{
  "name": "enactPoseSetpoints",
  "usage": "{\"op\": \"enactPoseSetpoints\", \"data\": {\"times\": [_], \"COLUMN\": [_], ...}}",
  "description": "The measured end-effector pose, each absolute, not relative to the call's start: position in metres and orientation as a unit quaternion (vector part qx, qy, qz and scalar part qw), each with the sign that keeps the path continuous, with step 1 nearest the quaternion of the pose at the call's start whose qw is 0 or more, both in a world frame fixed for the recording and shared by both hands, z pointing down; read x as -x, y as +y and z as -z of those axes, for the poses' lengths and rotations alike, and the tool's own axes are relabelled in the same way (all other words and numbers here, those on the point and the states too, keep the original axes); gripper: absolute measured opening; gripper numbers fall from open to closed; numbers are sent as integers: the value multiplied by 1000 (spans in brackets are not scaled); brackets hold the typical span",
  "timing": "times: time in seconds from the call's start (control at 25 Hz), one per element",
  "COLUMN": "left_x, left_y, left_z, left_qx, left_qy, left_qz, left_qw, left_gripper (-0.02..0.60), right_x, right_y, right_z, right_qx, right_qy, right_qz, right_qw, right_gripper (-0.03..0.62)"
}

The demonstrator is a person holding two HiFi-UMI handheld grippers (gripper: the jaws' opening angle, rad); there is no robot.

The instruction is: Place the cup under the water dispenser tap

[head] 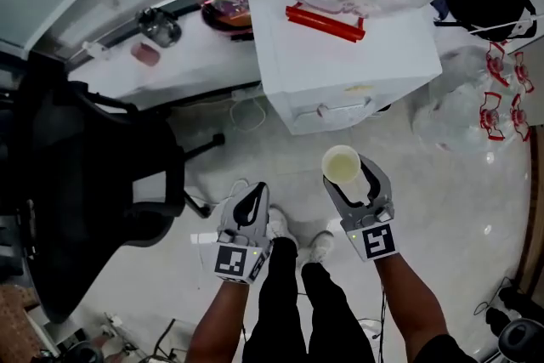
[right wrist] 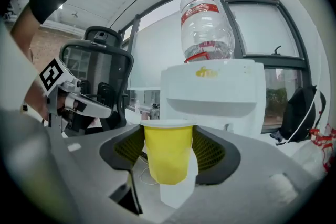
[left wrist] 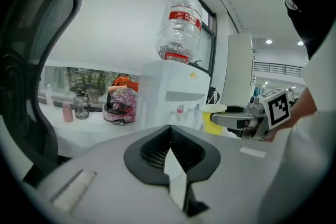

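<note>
Two tools are held side by side over the pale floor (head: 280, 149), in front of a white box-shaped water dispenser (head: 340, 68). The right tool (head: 344, 168) is clamped on a yellow tapered cup with a white rim (right wrist: 167, 157). Its two dark ribbed pads (right wrist: 210, 150) press on the sides of the cup, which stands upright between them with the open mouth up. The cup is in the air, in front of the dispenser and apart from it. It is not yet under the small taps (left wrist: 180, 109) on the dispenser's front. The left tool (head: 253, 198) has its jaws together with nothing between them, and it is near the right tool, on its left side. A clear upside-down water bottle with a red label (right wrist: 206, 21) sits on top of the dispenser. To the left stands a black mesh office chair (head: 93, 174), beside a white bench (head: 200, 55). The bench carries a small clear bottle (head: 159, 27) and a small pink container (head: 146, 53).
</note>
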State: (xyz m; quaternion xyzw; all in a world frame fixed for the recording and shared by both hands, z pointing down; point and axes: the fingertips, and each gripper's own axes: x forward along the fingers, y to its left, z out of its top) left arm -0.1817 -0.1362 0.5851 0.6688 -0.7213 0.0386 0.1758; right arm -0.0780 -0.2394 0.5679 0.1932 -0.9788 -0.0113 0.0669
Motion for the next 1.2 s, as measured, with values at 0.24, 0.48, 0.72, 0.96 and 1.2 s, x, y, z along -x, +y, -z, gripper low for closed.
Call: {"op": "enactPoseSetpoints", "data": {"times": [0.24, 0.48, 0.72, 0.96, 1.2], "left_x": [195, 202, 211, 211, 209], "left_y": [-137, -142, -137, -130, -128], "left_z": [-622, -649, -668, -682, -689], "left_qx": [-652, -650, -652, -654, -657], "left_qy": [-736, -738, -735, -732, -728], "left_qz": [-26, -24, -35, -36, -34], "left_qw": [179, 182, 183, 187, 192], "left_gripper": [15, 15, 15, 15, 15], "right_x": [97, 113, 136, 148, 147], "right_y": [-265, -292, -315, -328, -335], "right_z": [-632, -694, -728, -749, -760], "right_qx": [-220, -235, -244, -257, -261], "right_qy": [-973, -966, -963, -960, -958], "right_qz": [-2, -12, -10, -23, -25], "right_qw": [76, 104, 110, 110, 114], "right_gripper": [284, 284, 287, 293, 295]}}
